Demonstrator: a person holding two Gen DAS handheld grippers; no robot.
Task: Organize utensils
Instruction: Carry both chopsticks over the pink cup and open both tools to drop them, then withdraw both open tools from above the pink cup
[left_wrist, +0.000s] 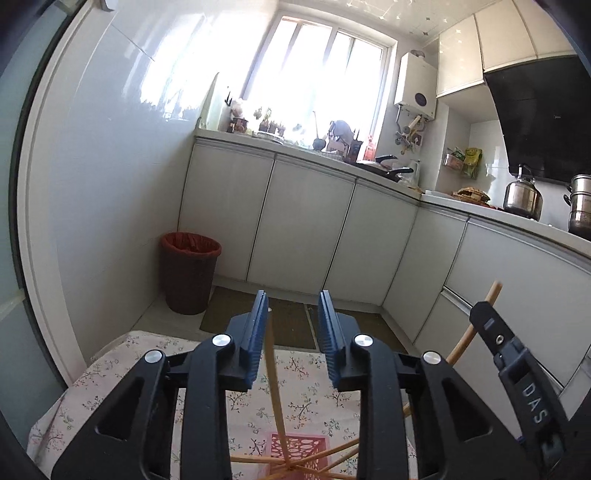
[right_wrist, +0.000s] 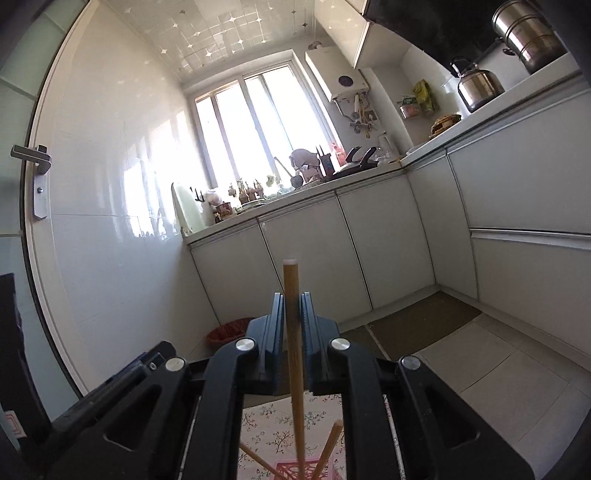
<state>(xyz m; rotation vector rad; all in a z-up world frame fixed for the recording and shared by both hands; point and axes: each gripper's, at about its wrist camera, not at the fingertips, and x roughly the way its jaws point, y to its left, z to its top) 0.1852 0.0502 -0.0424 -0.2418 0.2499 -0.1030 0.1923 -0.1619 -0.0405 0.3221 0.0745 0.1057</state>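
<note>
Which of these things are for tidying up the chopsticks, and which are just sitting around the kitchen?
For the job:
- chopstick, pinched in the right claw
- chopstick, loose between the open left claw pads
- pink basket with more chopsticks standing in it
- flowery tablecloth under the basket

Just sitting around:
- red bin
- kettle
- steel pot
- frying pan
- floor mat

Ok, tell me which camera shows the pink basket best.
The left wrist view: the pink basket shows its perforated wall and rim, with chopsticks rising from it on the floral tablecloth. The right wrist view catches only a sliver of it at the bottom edge, behind the gripped chopstick.
</note>
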